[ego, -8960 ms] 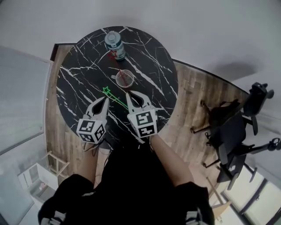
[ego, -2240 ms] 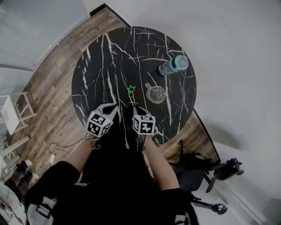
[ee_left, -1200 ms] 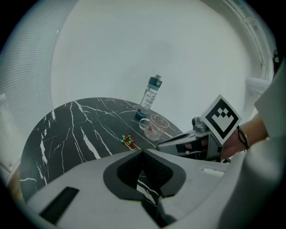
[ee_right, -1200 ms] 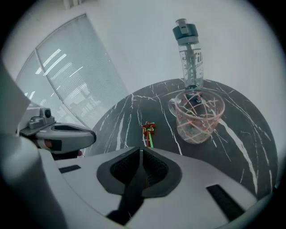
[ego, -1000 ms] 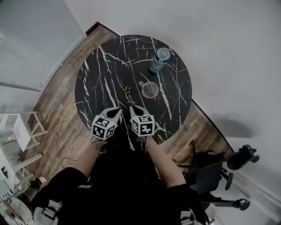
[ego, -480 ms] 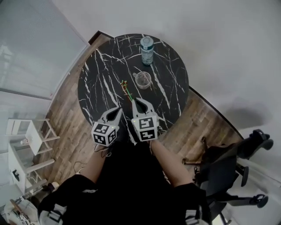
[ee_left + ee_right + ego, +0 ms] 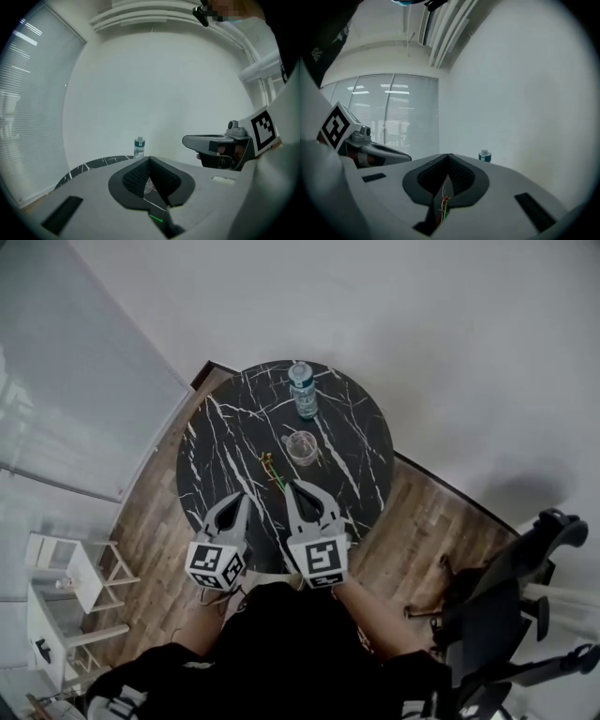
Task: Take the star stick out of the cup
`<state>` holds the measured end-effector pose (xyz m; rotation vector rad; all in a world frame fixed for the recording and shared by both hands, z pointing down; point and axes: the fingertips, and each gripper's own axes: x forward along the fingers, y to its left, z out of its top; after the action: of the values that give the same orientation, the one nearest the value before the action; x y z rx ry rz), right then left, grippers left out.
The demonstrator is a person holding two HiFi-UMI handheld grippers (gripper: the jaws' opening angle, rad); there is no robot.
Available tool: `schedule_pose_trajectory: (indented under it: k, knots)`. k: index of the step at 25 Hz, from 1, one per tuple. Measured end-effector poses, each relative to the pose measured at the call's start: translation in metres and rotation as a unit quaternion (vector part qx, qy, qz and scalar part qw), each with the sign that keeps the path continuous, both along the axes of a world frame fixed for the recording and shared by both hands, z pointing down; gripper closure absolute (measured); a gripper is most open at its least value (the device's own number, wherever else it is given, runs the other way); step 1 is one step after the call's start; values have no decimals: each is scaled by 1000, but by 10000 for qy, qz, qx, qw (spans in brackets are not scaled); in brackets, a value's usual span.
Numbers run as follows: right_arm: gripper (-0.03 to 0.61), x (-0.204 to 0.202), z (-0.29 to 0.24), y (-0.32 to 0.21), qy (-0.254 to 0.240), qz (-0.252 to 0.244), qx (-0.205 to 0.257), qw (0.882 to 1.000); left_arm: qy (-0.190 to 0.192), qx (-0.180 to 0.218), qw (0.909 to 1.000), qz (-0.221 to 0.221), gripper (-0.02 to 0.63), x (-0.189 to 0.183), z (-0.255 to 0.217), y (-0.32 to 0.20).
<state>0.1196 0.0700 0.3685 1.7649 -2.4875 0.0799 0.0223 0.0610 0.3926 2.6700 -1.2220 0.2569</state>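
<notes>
Black marble table (image 7: 349, 442), clear cup (image 7: 301, 446), thin star stick (image 7: 272, 471) beside, left gripper (image 7: 240, 499), right gripper (image 7: 293, 487), jaws both closed

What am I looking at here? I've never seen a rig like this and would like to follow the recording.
There is no robot here. A person holds a two-jaw tool in each hand: the left gripper and the right gripper. The patterned cubes are part of the tools. The overhead picture comes from a camera on the person's head, looking steeply down. The other two come from cameras riding on each gripper, looking along its jaws. On the round black table stand a water bottle and a clear cup. Two thin sticks, one green and one red, lie on the table beside the cup, not in it. Both grippers have their jaws together and hold nothing.
</notes>
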Motion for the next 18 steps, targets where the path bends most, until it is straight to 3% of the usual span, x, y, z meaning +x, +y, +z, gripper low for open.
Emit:
schedule_pose_trajectory:
  k: [5, 10, 18]
  knots:
    - [583, -14, -36, 18, 214, 169, 343, 9990, 284, 479, 9984, -50, 614, -21, -40, 10]
    - [581, -23, -62, 26, 247, 419, 544, 9973, 262, 767, 9966, 141, 614, -35, -66, 18]
    - [583, -41, -79, 46, 513, 630, 532, 9953, 390, 825, 9956, 206, 614, -57, -84, 35]
